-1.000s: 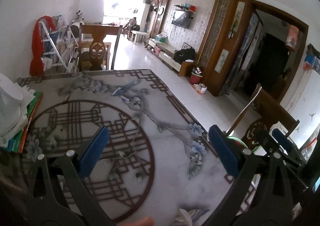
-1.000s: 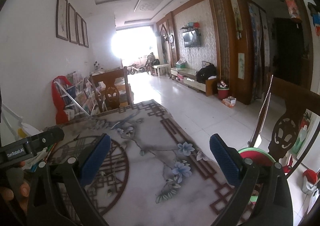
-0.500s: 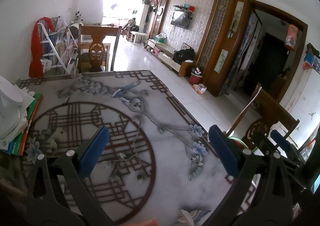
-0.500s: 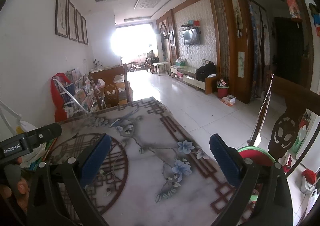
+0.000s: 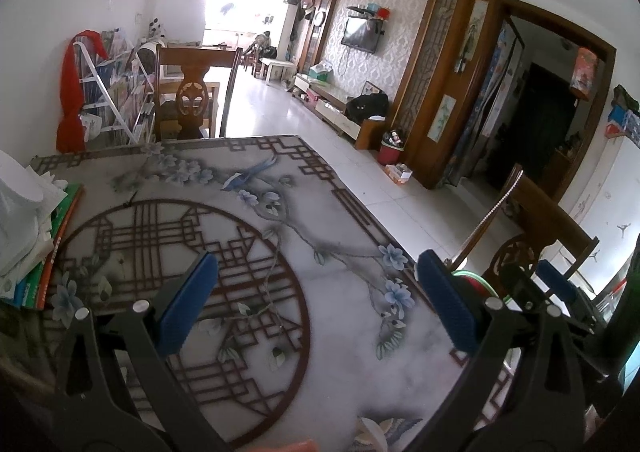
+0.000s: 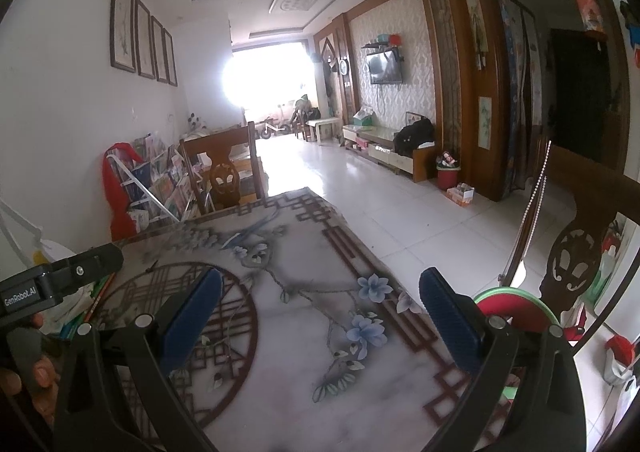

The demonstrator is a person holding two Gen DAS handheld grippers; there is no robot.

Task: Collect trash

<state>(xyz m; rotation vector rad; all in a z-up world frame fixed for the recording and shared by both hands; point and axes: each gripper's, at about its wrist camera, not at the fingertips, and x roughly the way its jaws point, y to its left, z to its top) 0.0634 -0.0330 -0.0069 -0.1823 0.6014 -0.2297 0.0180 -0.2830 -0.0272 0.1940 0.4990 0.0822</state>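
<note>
Both sets of blue-padded black tongs, the left tongs (image 5: 318, 310) and the right tongs (image 6: 320, 318), hang wide apart with nothing between them above the marble-look worktop (image 5: 340, 372) printed with brown lattice and blue flowers. No trash shows on it; a red, green-rimmed bin (image 6: 516, 308) stands just beside its right edge.

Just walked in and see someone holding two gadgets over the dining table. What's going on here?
A person is holding a pair of tongs in each hand above the patterned table, apparently about to collect trash. The left tongs and right tongs are both open and empty. Nothing has been picked up yet. A stack of papers and books sits at the table's left edge, and a red bin stands on the floor across the room.
</note>
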